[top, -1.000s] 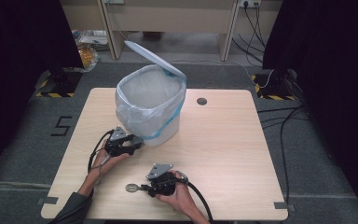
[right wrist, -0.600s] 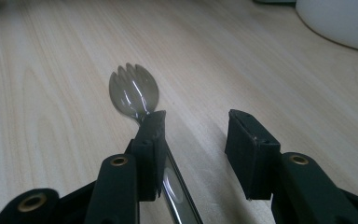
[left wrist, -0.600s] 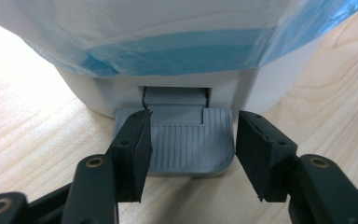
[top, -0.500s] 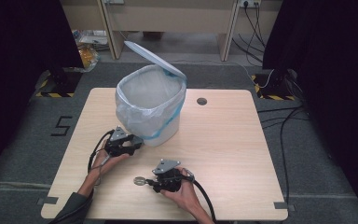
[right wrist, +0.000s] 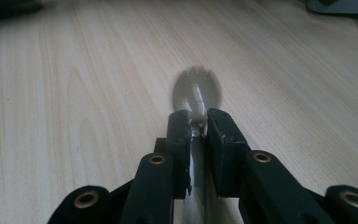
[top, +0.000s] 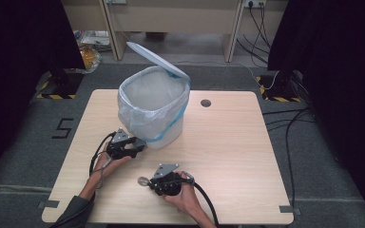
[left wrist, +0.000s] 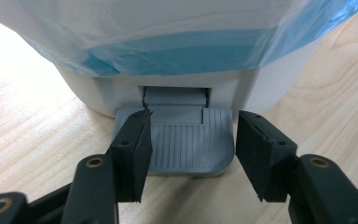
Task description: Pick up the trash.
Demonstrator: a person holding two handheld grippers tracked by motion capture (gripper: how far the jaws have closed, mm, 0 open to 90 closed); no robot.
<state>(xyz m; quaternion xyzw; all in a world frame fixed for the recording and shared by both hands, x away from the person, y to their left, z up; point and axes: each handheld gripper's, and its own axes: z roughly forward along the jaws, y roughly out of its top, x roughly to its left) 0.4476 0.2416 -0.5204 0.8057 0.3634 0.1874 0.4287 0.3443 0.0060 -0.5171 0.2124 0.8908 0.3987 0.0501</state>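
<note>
A white pedal bin lined with a pale blue bag stands on the wooden table, its lid tipped up. My left gripper is at the bin's base. In the left gripper view its jaws stand apart over the grey ribbed pedal, the left tip lying on the pedal. Nearer the front edge, my right gripper points left. Its jaws have just been closing and now pinch the handle of a translucent plastic spoon, whose notched head lies out in front on the table.
A round cable hole sits in the table behind and right of the bin. Cables trail from both grippers toward the front edge. Wooden desk legs, bags and floor cables lie beyond the table's far side.
The right gripper has swung slightly and the spoon's head has shifted a little toward the bin. The left gripper and the raised lid stand as before.
</note>
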